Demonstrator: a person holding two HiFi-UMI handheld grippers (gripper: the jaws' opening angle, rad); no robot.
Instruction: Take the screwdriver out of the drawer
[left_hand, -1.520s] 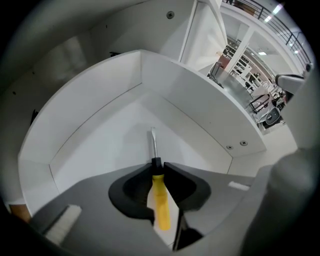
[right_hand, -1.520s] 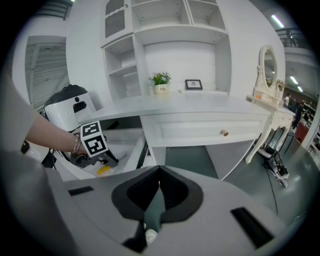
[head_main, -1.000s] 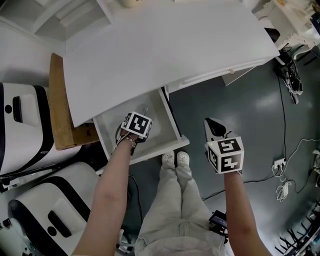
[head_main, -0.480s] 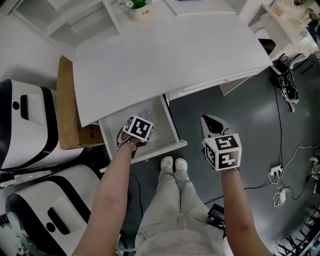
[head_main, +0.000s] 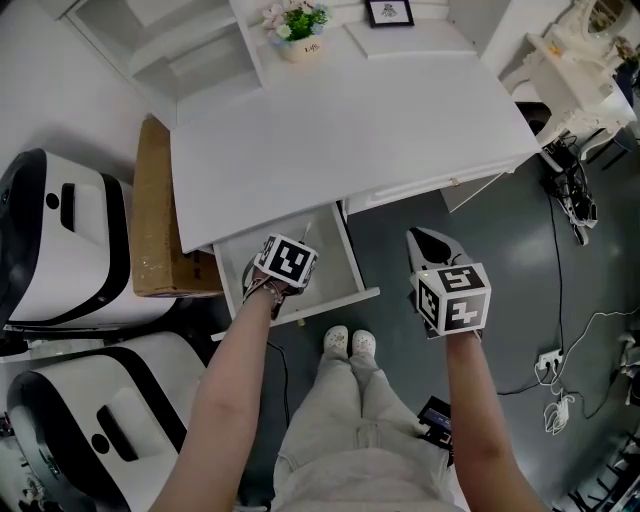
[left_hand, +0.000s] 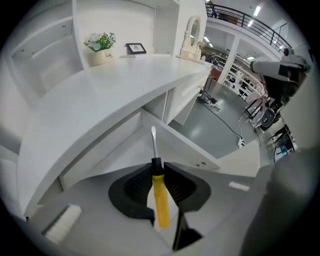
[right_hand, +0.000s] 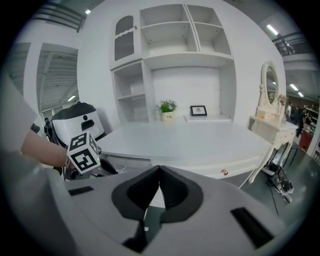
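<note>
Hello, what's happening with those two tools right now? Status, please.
Left tool shut on screwdriver, yellow handle. Held over open drawer. Right tool shut, empty. Nothing seems to block the way.

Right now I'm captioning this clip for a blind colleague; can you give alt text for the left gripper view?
The left claw grips a yellow-handled screwdriver near its black collar, the blade pointing ahead over the open white drawer beneath a white desk. A potted plant and a small framed picture stand at the desk's back.

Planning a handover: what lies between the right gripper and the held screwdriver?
Head view: between screwdriver and right gripper, only the drawer's side wall and grey floor.
</note>
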